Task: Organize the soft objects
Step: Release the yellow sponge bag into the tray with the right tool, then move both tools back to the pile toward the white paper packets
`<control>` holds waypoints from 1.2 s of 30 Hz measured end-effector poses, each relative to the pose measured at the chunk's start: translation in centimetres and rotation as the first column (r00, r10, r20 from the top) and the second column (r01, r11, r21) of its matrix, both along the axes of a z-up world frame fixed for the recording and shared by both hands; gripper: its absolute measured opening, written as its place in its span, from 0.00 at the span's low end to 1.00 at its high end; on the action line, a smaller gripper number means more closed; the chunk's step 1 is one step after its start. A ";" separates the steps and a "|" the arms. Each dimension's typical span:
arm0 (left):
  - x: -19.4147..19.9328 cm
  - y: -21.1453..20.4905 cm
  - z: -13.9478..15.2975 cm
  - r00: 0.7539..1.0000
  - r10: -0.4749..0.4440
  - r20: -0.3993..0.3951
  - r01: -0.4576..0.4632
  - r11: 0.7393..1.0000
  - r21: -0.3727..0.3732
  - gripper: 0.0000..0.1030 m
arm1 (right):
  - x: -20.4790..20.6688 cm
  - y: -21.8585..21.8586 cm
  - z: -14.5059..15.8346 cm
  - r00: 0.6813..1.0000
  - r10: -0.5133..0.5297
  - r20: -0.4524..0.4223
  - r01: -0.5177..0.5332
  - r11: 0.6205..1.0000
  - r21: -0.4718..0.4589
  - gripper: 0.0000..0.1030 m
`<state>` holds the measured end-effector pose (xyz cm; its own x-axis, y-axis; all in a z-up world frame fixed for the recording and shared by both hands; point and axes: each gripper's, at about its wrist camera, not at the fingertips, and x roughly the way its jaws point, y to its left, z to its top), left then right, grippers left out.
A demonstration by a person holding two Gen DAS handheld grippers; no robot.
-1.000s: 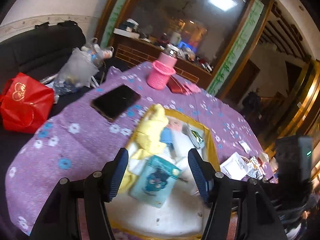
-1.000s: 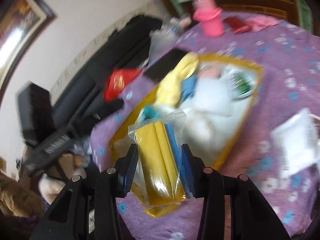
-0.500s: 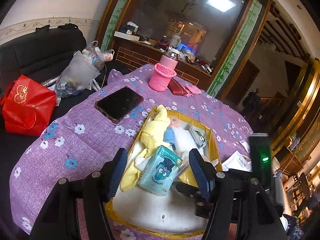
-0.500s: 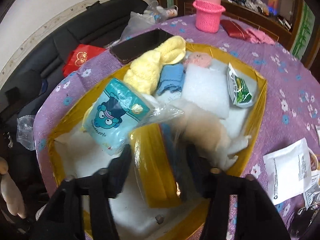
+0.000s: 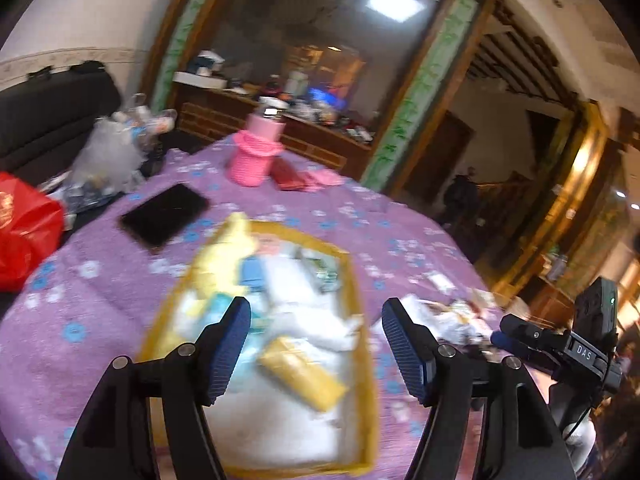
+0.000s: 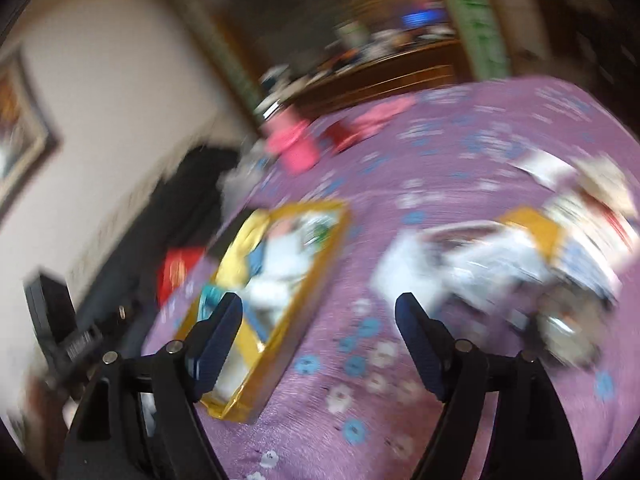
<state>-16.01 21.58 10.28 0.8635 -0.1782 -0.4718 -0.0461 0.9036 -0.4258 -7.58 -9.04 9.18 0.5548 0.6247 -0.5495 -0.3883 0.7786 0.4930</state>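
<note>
**Technician A:** Report the work surface and container.

**Technician B:** A purple flowered tablecloth (image 5: 100,288) covers the table. A yellow-rimmed tray (image 5: 362,288) sits on it, lined in white. The soft objects lie inside: a yellow plush (image 5: 224,256) along the left rim, a blue cloth (image 5: 252,272) beside it, a white pad (image 5: 292,280) at centre, and a yellow packet in clear wrap (image 5: 300,376) toward the near end. Motion blur hides finer detail.

**Technician A:** Items outside the tray?

**Technician B:** A red bag (image 5: 24,228) at the far left off the table, a black phone (image 5: 164,216) on the cloth left of the tray, a pink knitted cup (image 5: 256,160) behind it. In the right wrist view a heap of white bags and packets (image 6: 500,264) lies on the cloth to the right, well apart from the tray (image 6: 316,272).

**Technician A:** Claw states?

**Technician B:** Left gripper (image 5: 316,344): jaws spread and just opened further, nothing between the pads, above the tray's near end. Right gripper (image 6: 320,344): jaws spread wide, just opened further, empty, over bare cloth between tray and heap. It also shows at the right edge of the left wrist view (image 5: 508,336).
</note>
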 end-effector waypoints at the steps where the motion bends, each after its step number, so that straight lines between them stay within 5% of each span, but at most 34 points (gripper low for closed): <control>1: 0.5 -0.7 0.2 0.999 -0.035 0.007 0.035 0.999 -0.016 0.70 | -0.5 -1.4 0.2 0.999 -0.054 -0.009 0.054 0.998 0.021 0.76; 5: 2.3 -2.1 0.8 0.992 -0.126 0.014 0.127 0.991 -0.050 0.70 | -4.4 -6.0 0.0 0.955 -0.294 -0.031 0.295 0.955 0.016 0.79; 10: 5.4 -3.3 2.1 0.968 -0.249 0.014 0.249 0.967 -0.043 0.72 | -7.8 -8.3 -0.3 0.882 -0.470 -0.009 0.468 0.881 -0.072 0.79; 14: 7.4 -4.0 1.6 0.941 -0.338 -0.010 0.337 0.939 -0.066 0.73 | -7.5 -8.8 0.0 0.838 -0.546 0.023 0.546 0.835 -0.069 0.79; 22: 9.3 -5.5 -1.1 0.887 -0.450 -0.101 0.440 0.891 -0.111 0.73 | -6.1 -12.3 0.0 0.779 -0.624 -0.054 0.621 0.781 -0.066 0.80; 27: 8.6 -6.3 -1.8 0.885 -0.449 -0.121 0.435 0.892 -0.125 0.73 | -2.2 -14.5 0.2 0.789 -0.612 -0.043 0.604 0.787 -0.123 0.80; 36: 7.5 -10.7 -1.9 0.891 -0.406 -0.202 0.406 0.913 -0.040 0.73 | 7.1 -17.9 -3.2 0.873 -0.472 -0.125 0.454 0.879 -0.150 0.80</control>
